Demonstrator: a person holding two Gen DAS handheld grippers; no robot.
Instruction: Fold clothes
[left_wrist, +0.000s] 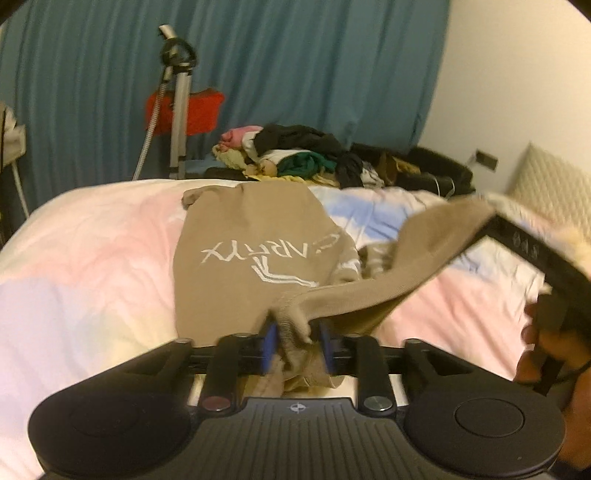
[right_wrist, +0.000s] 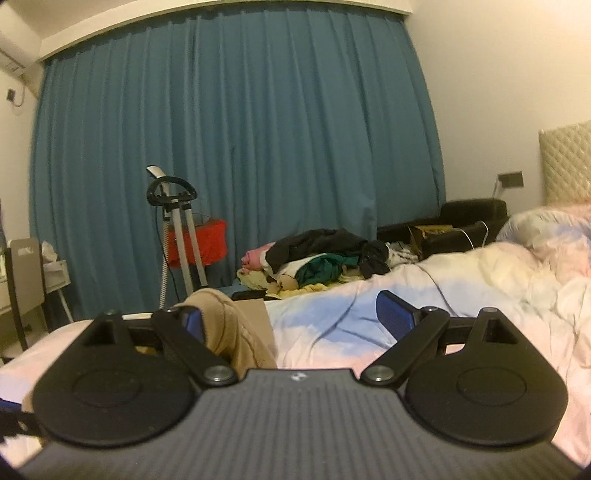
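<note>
1. My left gripper (left_wrist: 297, 341) has its two blue pads set partly apart with a bunched fold of the tan sweatshirt (left_wrist: 236, 266) lying between them; the cloth looks slack there and I see no squeeze on it, so I read this gripper as open around the fabric.
2. My right gripper (right_wrist: 299, 317) stands wide open. A rolled tan edge of the same garment sits just beside its left pad (right_wrist: 194, 319), touching or nearly so; the right pad (right_wrist: 395, 314) is clear of cloth, over the bedding.
3. In the left wrist view I also see the right gripper's dark finger reaching in from the right with a tan sleeve (left_wrist: 424, 251) draped at its tip, and a hand (left_wrist: 543, 354) holding that tool.
4. The sweatshirt carries white lettering that appears upside down to me, roughly "ARRYX", though blur keeps me from confirming each letter, above a white striped emblem.
5. The garment lies flat on the bed (left_wrist: 92, 258), long axis running from my left gripper away toward the curtain, with the sleeve lifted off to the right.
6. Count: one tan sweatshirt, two grippers, one heap of mixed clothes (left_wrist: 295, 155) at the far edge of the bed.
7. Behind stand one teal curtain (right_wrist: 236, 129), one garment steamer on a pole (left_wrist: 177, 107) and one red item (left_wrist: 199, 110).
</note>
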